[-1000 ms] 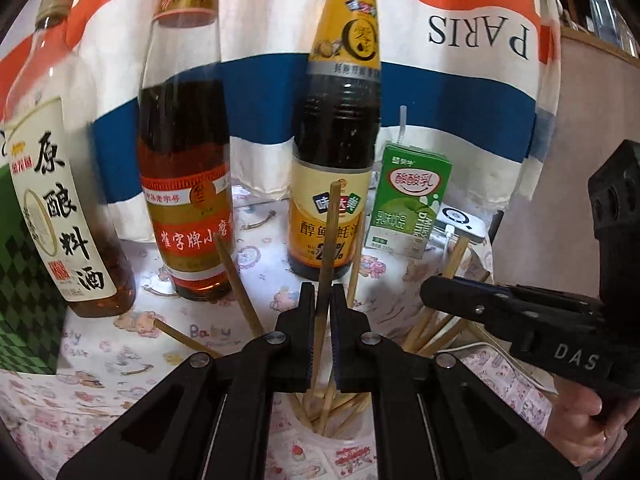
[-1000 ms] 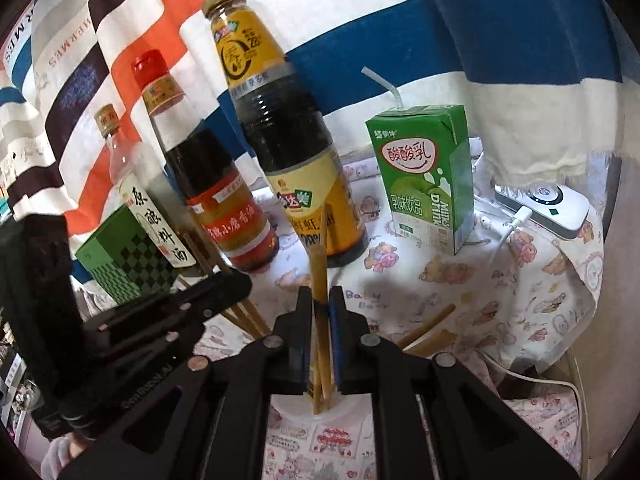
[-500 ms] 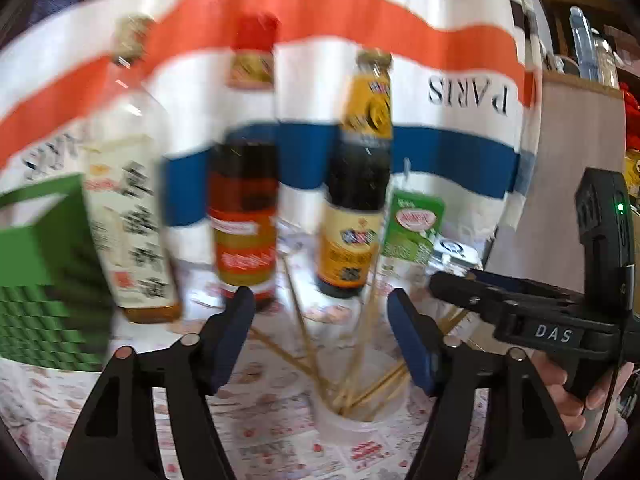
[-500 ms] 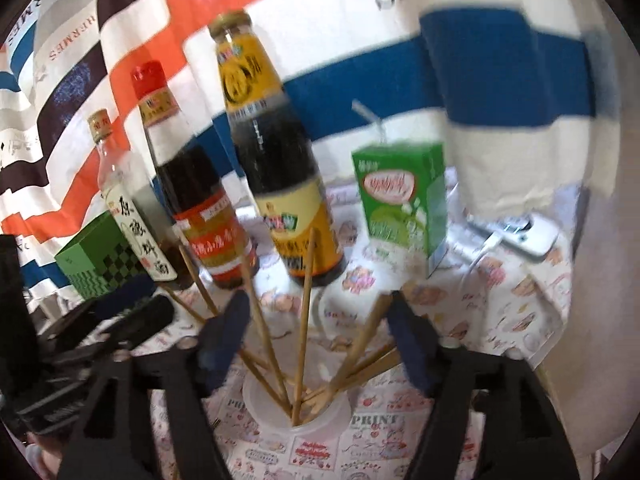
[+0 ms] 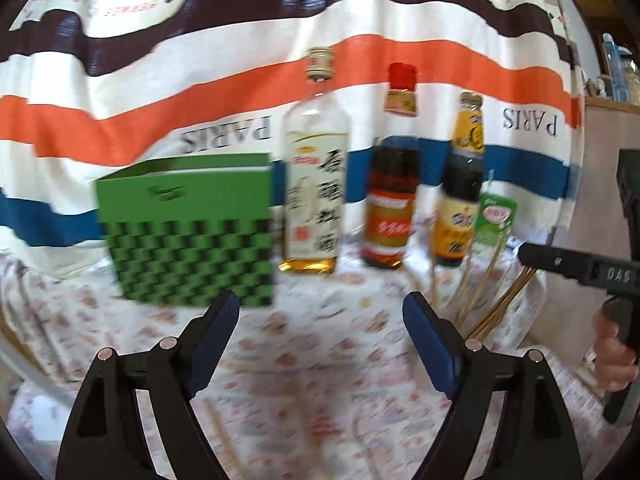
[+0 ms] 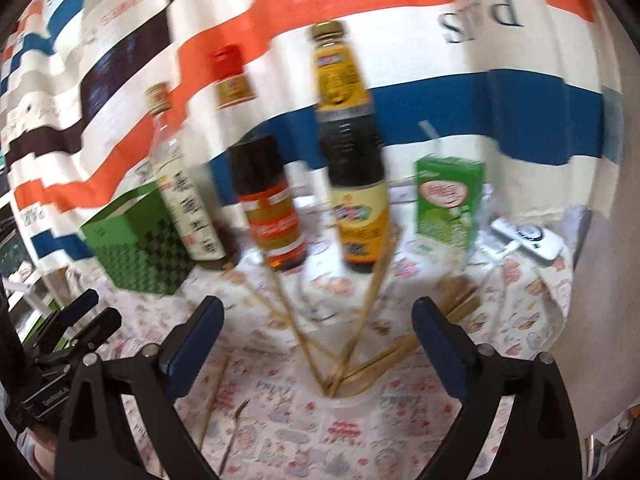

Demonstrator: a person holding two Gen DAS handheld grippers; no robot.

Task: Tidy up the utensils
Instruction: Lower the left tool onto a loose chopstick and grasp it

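Several wooden chopsticks [image 6: 362,312] stand fanned out in a clear cup [image 6: 352,394] low in the right wrist view; they also show at the right of the left wrist view [image 5: 486,280]. A loose chopstick [image 6: 214,396] and a thin metal utensil [image 6: 234,432] lie on the cloth left of the cup. My right gripper [image 6: 318,336] is open and empty, just above and behind the cup. My left gripper [image 5: 320,328] is open and empty over the printed cloth, left of the chopsticks. A loose chopstick [image 5: 218,432] lies below it.
A green checkered box [image 5: 188,232], a clear bottle [image 5: 314,184], a red-capped bottle [image 5: 390,196], a dark sauce bottle [image 5: 458,196] and a green drink carton [image 6: 446,204] stand in a row before a striped cloth. A white device [image 6: 528,238] lies at the right.
Both grippers held chopsticks over the cup, then opened and let them drop in. Both have pulled back; the left has swung to the left.
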